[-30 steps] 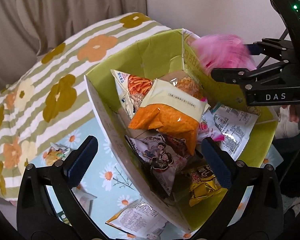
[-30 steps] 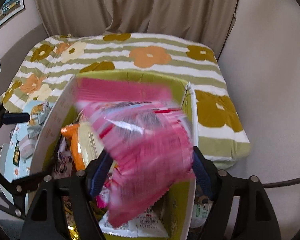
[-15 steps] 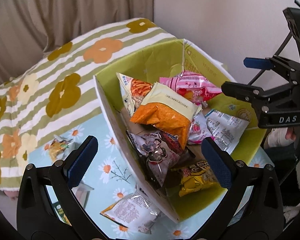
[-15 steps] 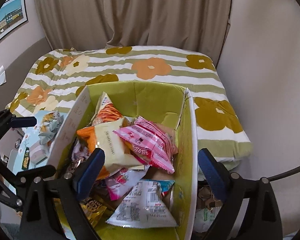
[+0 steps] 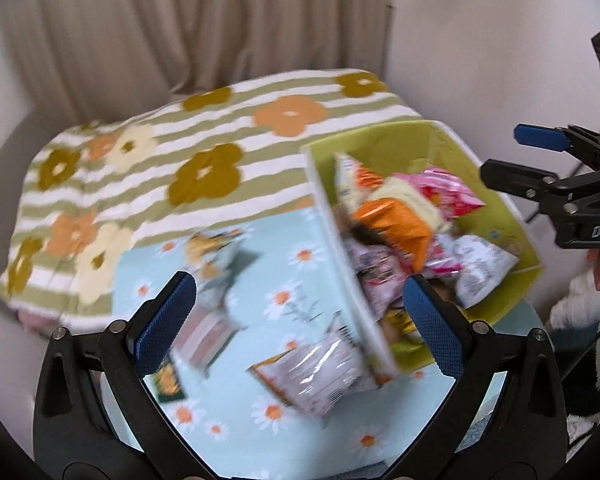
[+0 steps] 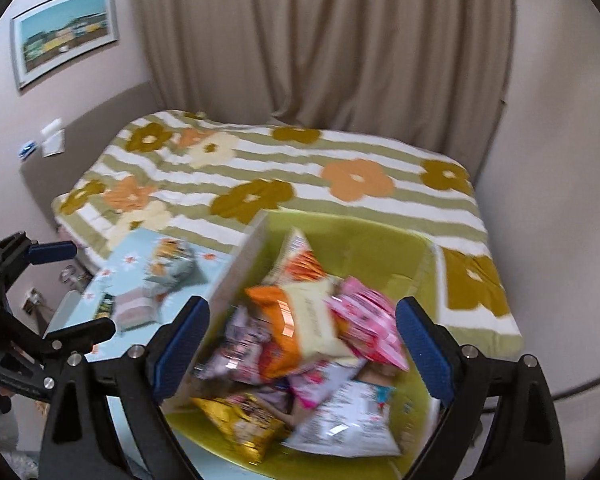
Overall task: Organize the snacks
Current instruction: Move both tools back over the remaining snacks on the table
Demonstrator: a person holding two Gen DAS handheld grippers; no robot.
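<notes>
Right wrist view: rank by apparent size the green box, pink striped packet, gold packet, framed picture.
1. green box, by far the largest.
2. pink striped packet.
3-4. gold packet and framed picture look about alike; the picture hangs much farther away, so no ranking between them.

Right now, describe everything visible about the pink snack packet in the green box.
The pink snack packet is a glossy, crinkled plastic pouch, pink with white and red print. It lies flat and tilted atop the pile in the green box, near the far right side, overlapping the cream-and-orange bag. Neither set of tongs touches it.
</notes>
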